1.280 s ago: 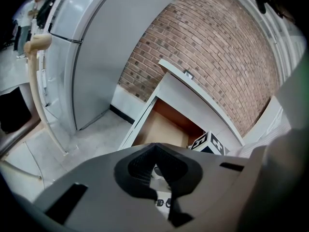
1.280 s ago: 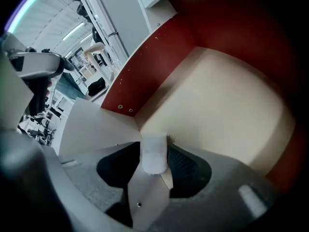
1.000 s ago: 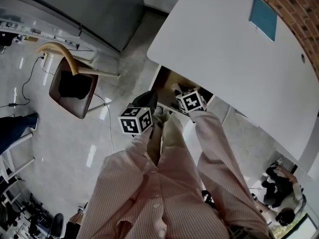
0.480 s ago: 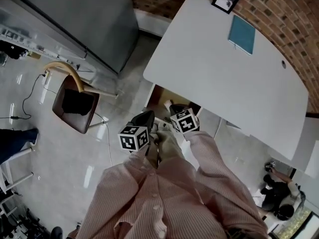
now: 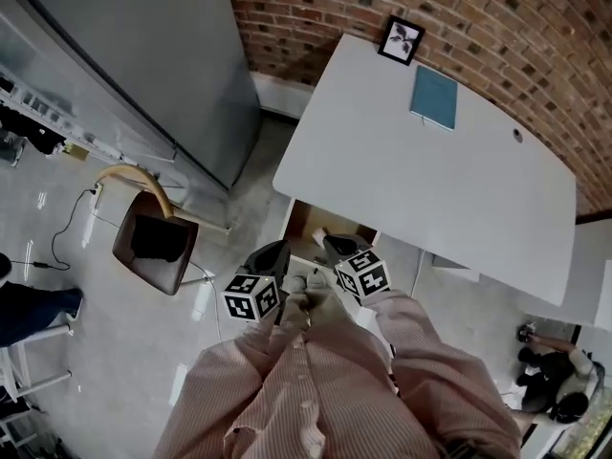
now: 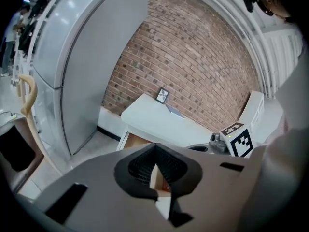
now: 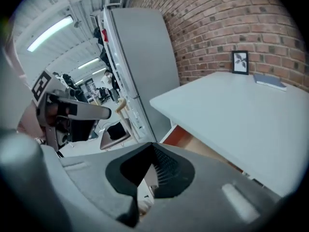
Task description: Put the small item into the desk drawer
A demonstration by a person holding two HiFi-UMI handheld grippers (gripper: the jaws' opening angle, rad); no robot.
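The white desk (image 5: 430,180) has its drawer (image 5: 316,220) pulled out beneath the near edge, showing a wooden inside. Both grippers hang just in front of that drawer, close to my body. My left gripper (image 5: 273,251) is shut, its dark pads meeting in the left gripper view (image 6: 157,166), with the drawer's wooden side (image 6: 137,140) beyond them. My right gripper (image 5: 337,245) is shut too (image 7: 149,170), and I see nothing between its pads. The drawer's wood (image 7: 193,139) lies under the desk edge (image 7: 241,115). No small item can be made out in any view.
A framed picture (image 5: 401,39) and a teal book (image 5: 434,97) sit at the desk's far side by the brick wall. A tall grey cabinet (image 5: 143,55) stands left of the desk. A brown chair (image 5: 153,237) is on the floor at left. A person (image 5: 555,390) crouches at lower right.
The head view has lifted, so the brick wall and the whole desk now show. Both grippers have drawn back from the drawer toward my body.
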